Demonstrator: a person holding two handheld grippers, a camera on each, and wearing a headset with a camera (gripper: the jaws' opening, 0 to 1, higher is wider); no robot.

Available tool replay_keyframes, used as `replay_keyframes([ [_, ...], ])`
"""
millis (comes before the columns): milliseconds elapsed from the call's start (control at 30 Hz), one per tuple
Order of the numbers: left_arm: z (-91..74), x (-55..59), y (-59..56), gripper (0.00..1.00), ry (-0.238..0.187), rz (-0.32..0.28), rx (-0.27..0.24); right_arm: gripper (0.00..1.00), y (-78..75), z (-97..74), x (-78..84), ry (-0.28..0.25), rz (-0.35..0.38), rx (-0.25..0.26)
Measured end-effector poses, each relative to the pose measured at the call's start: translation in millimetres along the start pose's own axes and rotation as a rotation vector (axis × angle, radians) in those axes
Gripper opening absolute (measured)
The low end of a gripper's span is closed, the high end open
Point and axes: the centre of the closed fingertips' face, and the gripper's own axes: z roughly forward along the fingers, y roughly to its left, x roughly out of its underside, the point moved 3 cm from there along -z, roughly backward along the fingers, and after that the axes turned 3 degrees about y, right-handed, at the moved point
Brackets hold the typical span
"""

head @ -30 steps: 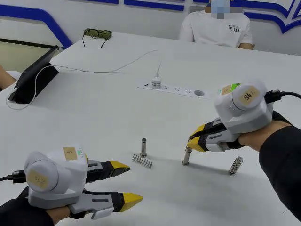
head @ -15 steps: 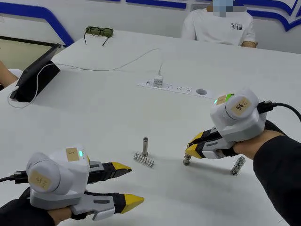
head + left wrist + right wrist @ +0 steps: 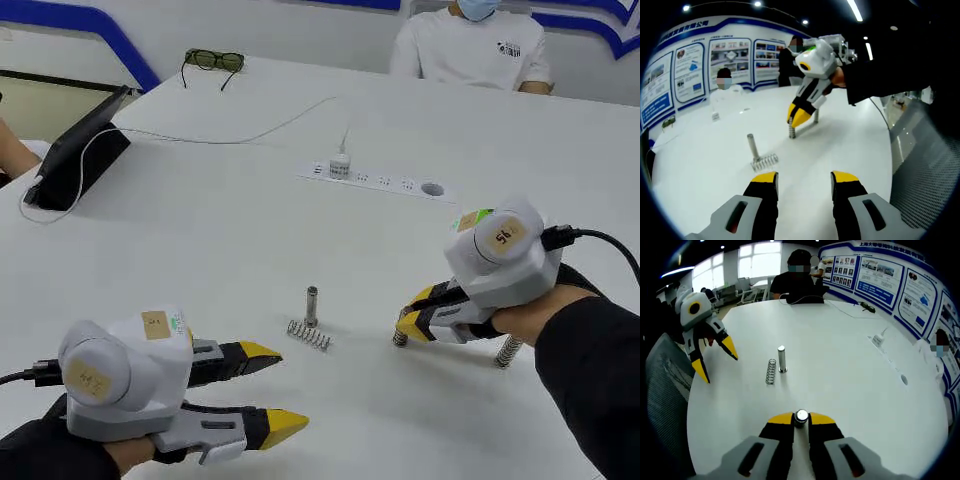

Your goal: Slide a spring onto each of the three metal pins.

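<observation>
A bare metal pin (image 3: pixel 312 304) stands upright mid-table, and a loose spring (image 3: pixel 307 335) lies at its foot. In the right gripper view the same pin (image 3: pixel 781 359) and spring (image 3: pixel 771 371) sit ahead. My right gripper (image 3: pixel 410 323) is shut on the top of a second pin (image 3: pixel 801 416), and spring coils (image 3: pixel 791 132) show below its tips. A third pin wrapped in a spring (image 3: pixel 508 350) stands just right of that hand. My left gripper (image 3: pixel 272 388) hovers open near the front edge, its jaws (image 3: pixel 804 177) pointing at the bare pin (image 3: pixel 753 146).
A white power strip (image 3: pixel 375 183) with a plug and cable lies farther back. A dark tablet (image 3: pixel 75 150) rests at the left edge and green glasses (image 3: pixel 212 60) at the far left. A person in a white shirt (image 3: pixel 470 50) sits across the table.
My right gripper has come down along the second pin, so less of the pin shows below its tips. The left gripper has barely moved. The head camera has tilted slightly.
</observation>
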Motion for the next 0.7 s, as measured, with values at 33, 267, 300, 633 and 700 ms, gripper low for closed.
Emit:
replay_keyframes([
  [33,0.0,0.3,0.1,0.43,0.001,-0.001,0.0,0.12,0.1,0.0,-0.2,0.0,-0.001,0.0],
  [267,-0.3,-0.2,0.5,0.43,-0.001,0.001,-0.002,0.15,0.1,0.4,-0.6,-0.001,-0.006,0.006],
  [300,-0.5,-0.6,0.6,0.43,-0.001,0.002,-0.002,0.16,0.3,0.1,-1.0,-0.003,-0.005,0.006],
  [633,-0.3,-5.2,0.6,0.43,-0.007,0.011,-0.001,0.2,1.7,-14.4,-11.5,-0.038,-0.022,0.027],
  [700,-0.5,-6.8,0.7,0.43,-0.01,0.012,-0.002,0.2,2.8,-18.1,-17.1,-0.05,-0.03,0.03],
])
